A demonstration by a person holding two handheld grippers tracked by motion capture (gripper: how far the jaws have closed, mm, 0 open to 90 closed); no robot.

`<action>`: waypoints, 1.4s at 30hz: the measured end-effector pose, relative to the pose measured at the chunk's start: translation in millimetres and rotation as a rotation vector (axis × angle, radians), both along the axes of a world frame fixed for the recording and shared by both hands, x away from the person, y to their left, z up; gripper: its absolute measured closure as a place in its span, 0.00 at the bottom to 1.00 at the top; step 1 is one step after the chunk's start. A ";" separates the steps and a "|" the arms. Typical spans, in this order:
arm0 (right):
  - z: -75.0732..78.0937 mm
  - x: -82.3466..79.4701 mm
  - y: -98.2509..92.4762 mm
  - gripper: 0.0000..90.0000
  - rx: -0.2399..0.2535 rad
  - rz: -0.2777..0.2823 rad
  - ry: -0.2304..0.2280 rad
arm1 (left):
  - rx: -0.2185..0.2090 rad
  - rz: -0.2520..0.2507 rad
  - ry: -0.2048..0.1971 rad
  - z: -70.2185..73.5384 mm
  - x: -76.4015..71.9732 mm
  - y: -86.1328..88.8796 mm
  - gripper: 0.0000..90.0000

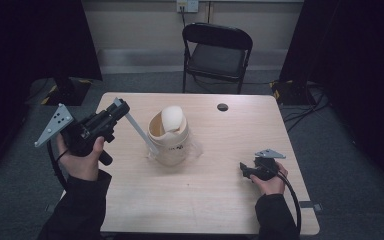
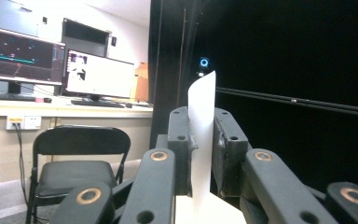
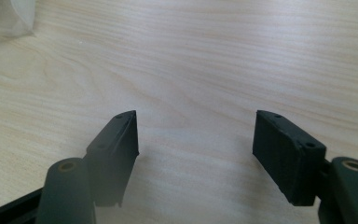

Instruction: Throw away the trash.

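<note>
A cream tub (image 1: 170,142) stands at the middle of the wooden table (image 1: 205,205), with a rounded white piece (image 1: 172,119) sticking up out of it. A long white strip (image 1: 137,129) runs from the tub's near left side up to my left gripper (image 1: 120,105), which is raised over the table's left part. In the left gripper view the jaws of the left gripper (image 2: 201,126) are shut on that strip (image 2: 201,144), whose end curls above them. My right gripper (image 1: 244,169) rests low at the table's right. Its jaws (image 3: 196,135) stand open over bare wood.
A black folding chair (image 1: 217,50) stands behind the table's far edge and appears again as a chair (image 2: 74,172) under monitors (image 2: 98,74). A cable hole (image 1: 222,107) is near the far edge. Clear plastic (image 3: 4,16) lies by the tub. Cables lie on the floor at right.
</note>
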State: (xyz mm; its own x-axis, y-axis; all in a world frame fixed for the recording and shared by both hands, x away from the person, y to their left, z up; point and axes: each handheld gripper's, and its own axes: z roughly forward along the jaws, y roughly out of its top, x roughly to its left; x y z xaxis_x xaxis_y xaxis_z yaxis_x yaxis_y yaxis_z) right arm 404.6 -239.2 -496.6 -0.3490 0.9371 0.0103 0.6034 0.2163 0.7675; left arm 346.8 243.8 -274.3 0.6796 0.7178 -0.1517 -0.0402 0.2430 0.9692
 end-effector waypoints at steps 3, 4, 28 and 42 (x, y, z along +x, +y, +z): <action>-0.7 0.2 -0.3 0.35 -0.006 0.000 0.003 | 0.002 0.012 -0.005 0.7 4.4 0.3 0.88; -0.7 0.3 -0.5 0.35 -0.008 0.000 0.005 | 0.008 0.024 -0.010 1.3 9.0 0.4 0.88; -2.2 1.3 0.1 0.31 -0.030 -0.003 0.015 | 0.026 0.127 -0.044 3.6 56.7 -3.8 0.88; -2.2 1.3 0.1 0.31 -0.030 -0.003 0.015 | 0.085 0.129 0.023 -34.3 82.4 -22.8 0.88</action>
State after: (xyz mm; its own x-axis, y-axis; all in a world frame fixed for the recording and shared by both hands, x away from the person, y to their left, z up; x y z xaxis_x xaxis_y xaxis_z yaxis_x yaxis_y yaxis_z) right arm 405.9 -239.1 -498.9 -0.3459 0.9382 -0.0126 0.6154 0.2370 0.7518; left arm 429.3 221.0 -308.6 0.5776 0.8100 -0.1014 -0.0433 0.1545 0.9870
